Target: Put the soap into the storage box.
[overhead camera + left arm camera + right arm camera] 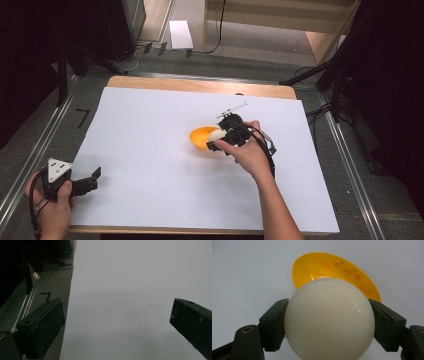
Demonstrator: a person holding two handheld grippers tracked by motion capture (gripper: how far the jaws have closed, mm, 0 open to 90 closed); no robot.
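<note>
Now | right gripper (329, 322) jaws clamp white ball (329, 318) over orange bowl (332, 267) | left gripper (117, 322) jaws wide, empty

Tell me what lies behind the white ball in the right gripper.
Behind the smooth white ball, gripped by the right gripper, sits a shallow orange plastic bowl on white paper. The ball covers the bowl's near rim.

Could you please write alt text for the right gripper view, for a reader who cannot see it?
A smooth white ball is clamped between the two black jaws of the right hand-held gripper, close to the camera. Behind it an orange bowl sits on a white table surface.
</note>
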